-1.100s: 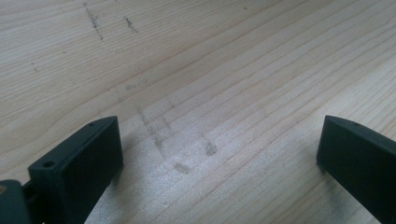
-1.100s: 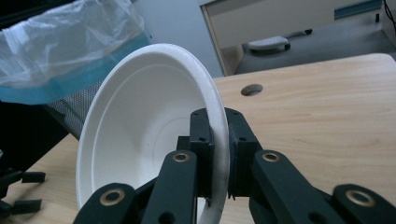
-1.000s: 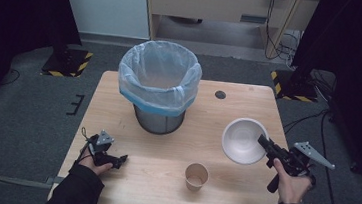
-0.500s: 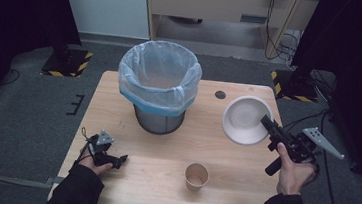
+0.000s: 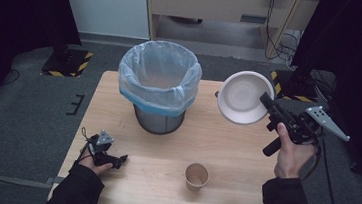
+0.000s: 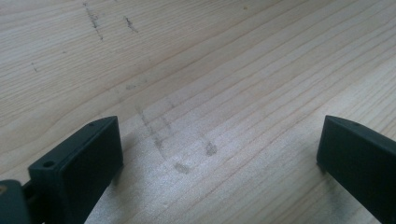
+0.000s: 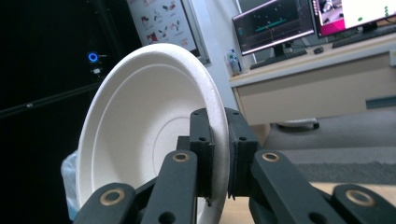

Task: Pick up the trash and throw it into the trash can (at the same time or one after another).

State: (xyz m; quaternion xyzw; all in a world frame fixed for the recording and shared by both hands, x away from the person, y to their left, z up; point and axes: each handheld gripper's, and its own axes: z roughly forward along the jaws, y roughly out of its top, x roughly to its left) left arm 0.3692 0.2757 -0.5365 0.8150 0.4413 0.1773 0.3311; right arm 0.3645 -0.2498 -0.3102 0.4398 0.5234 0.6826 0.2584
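I have the white bowl (image 5: 242,97) pinched by its rim in the right gripper (image 5: 268,103), jaws closed down tight on the thin wall, as the right gripper view shows plainly: one pad inside the bowl (image 7: 154,135), one outside. A second ago this bowl sat flat on the table (image 5: 241,188), to the right of the trash bin (image 5: 159,85) and nearer me than it. Now it is off the wood, lifted and tipped on edge so its hollow faces me, and it hangs to the right of the bin, near the bin's rim height and close to the bin's right side. It does not touch the bin.

I read that as the carry being well under way: the pickup is done, and what remains is bringing the bowl over the bin's mouth, where the blue liner (image 5: 134,97) is folded over the edge, and letting go. The grip is on a narrow bit of rim, so I would keep the swing gentle.

My left gripper (image 5: 119,160) rests on the table in front of the bin and to its left, in the same place as a second ago, jaws spread wide with nothing but bare wood between them. The paper cup (image 5: 196,176) stands upright in front of the bin, untouched, likely next.
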